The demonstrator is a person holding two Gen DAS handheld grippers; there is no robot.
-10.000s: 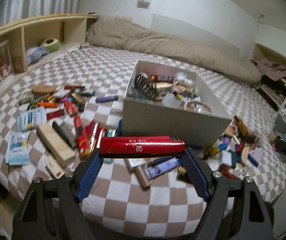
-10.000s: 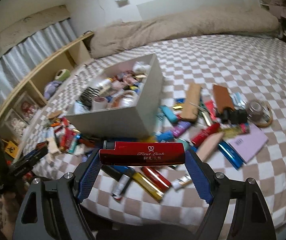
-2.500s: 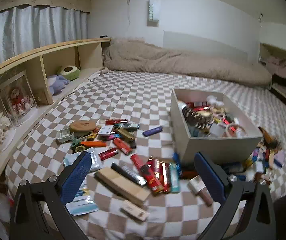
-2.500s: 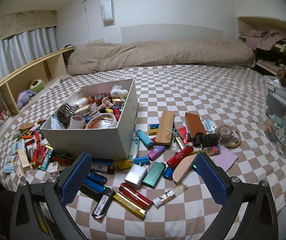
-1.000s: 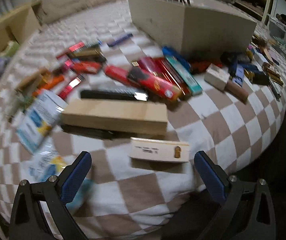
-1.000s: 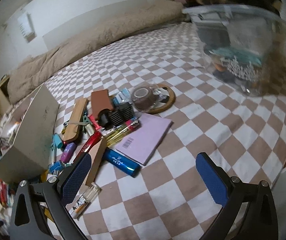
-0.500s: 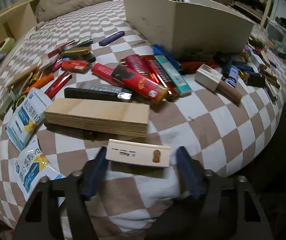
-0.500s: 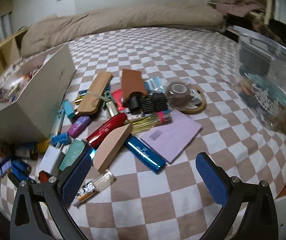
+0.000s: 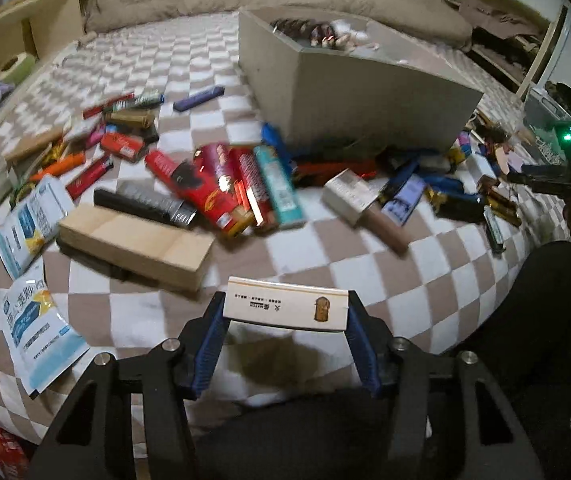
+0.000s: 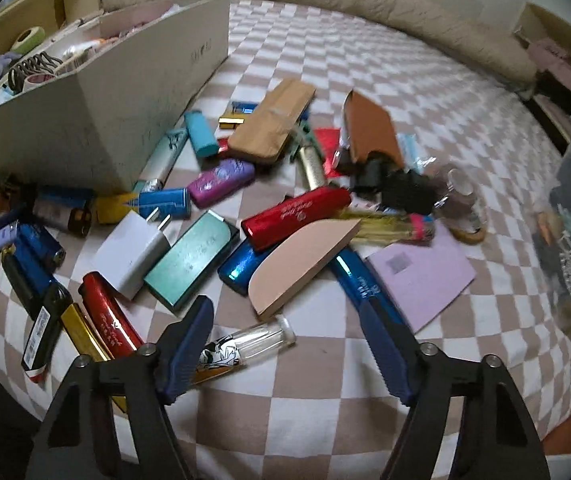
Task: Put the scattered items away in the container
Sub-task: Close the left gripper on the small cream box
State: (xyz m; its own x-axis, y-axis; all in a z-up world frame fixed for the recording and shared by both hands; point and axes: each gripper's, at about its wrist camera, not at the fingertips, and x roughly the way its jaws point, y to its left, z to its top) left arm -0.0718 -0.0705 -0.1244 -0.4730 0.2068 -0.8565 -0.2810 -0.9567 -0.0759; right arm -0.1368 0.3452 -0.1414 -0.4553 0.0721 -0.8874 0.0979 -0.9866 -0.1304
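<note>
Clamped end to end between the blue pads of the left gripper (image 9: 285,322), whose jaws have just been closing, a white matchbox (image 9: 285,309) is held clear of the checkered bed cover (image 9: 305,248), with one wooden block (image 9: 135,246) and two blue-and-white sachets (image 9: 31,224) lying beyond to the left. One grey container (image 9: 349,104) is seen standing further back on the bed, part-filled. Spread but lately narrowing, the right gripper (image 10: 293,344) is seen empty, its left pad just beside one clear glass vial (image 10: 245,346); one pink half-round block (image 10: 303,260) and one lilac card (image 10: 421,276) lie beyond.
</note>
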